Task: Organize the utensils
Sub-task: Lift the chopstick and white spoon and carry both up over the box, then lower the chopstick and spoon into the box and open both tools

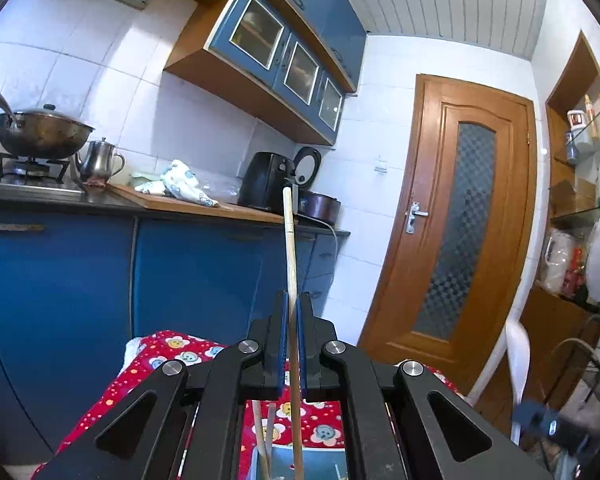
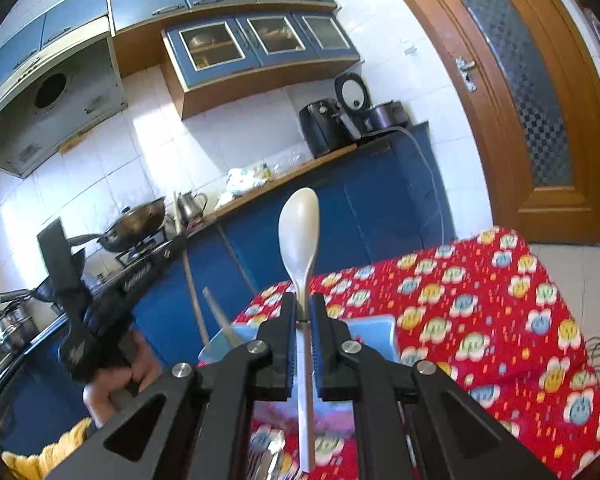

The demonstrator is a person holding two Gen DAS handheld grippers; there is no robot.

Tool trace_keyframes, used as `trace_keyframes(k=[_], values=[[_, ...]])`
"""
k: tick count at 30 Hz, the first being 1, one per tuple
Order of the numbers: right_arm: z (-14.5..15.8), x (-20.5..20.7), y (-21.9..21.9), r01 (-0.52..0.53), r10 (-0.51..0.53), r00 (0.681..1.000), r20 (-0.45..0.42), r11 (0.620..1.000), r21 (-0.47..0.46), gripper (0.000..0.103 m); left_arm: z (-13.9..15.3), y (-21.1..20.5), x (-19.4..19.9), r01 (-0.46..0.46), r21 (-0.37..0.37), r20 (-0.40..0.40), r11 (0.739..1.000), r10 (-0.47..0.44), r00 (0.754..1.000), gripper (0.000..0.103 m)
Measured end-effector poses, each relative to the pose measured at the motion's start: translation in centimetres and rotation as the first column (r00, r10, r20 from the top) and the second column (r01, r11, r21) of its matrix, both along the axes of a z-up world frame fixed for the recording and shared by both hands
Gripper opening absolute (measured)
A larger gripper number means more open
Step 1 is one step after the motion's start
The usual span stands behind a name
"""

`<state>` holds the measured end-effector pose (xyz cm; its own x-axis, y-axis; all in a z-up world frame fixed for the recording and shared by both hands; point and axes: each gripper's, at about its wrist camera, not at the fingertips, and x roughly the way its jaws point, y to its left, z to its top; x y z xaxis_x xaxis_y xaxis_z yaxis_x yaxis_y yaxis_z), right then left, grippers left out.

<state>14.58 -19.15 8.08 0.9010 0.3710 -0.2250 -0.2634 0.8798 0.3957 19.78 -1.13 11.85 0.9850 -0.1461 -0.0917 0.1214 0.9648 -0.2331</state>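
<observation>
Right wrist view shows first the bench [image 2: 500,300], which wears a red cloth with smiling flowers and carries everything of the task. On it, near its corner that looks toward the blue cupboards, stands a light blue holder [image 2: 374,328]; I take this holder as the landmark. The right gripper [image 2: 303,308] hangs just above the holder and pinches a pale spoon [image 2: 300,232] by the handle, its two jaws pressed on both sides. The bowl of the spoon points up and away, and the end of the handle points down near the holder, probably so that it can slide in handle first. Below the gripper, near the bottom edge of the view, some metal cutlery [image 2: 268,460] is seen, blurred; I cannot tell what pieces.

Left of the holder, the left gripper [image 1: 292,304] is closed on a long wooden chopstick [image 1: 290,248]. The stick stands nearly upright, and its lower end reaches down into the holder [image 1: 320,464], where two other sticks [image 1: 264,432] already lean. It seems to me that this upright hold keeps the stick in line with the opening.

My judgement is that the sorting is in the middle: some pieces stand in the holder, while the spoon is yet outside. The thin stick may turn between the pads, so a slow lowering is better
</observation>
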Motion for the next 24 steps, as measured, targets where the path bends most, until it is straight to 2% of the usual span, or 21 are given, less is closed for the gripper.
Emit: trace_keyframes(k=[4,9,13,16,24], values=[[-0.1,2.0,0.1,0.073,-0.071,0.995,0.074,0.997,-0.019,0.008,-1.5,-0.1,0.6,-0.009,0.006,-0.016,1.000,0.009,1.000,0.004],[-1.3,4.4,1.1,0.125,-0.115,0.987,0.113,0.988,-0.086,0.009,-3.1,-0.3,1.0,-0.014,0.036,-0.030,0.999,0.015,0.999,0.004],[-2.9,5.4,1.9,0.107,-0.096,0.991,0.092,0.986,-0.131,0.009,-3.9,-0.4,1.0,-0.002,0.040,-0.045,0.999,0.004,0.999,0.004],[-3.6,5.3,1.7,0.092,-0.085,0.994,0.063,0.990,-0.112,0.009,-4.3,-0.6,0.7,0.000,0.057,-0.046,0.998,0.003,0.999,0.004],[-4.5,5.1,1.9,0.076,-0.076,0.997,0.005,0.988,-0.135,0.009,-4.4,-1.4,-0.8,0.003,0.106,-0.022,0.994,-0.001,1.000,0.004]])
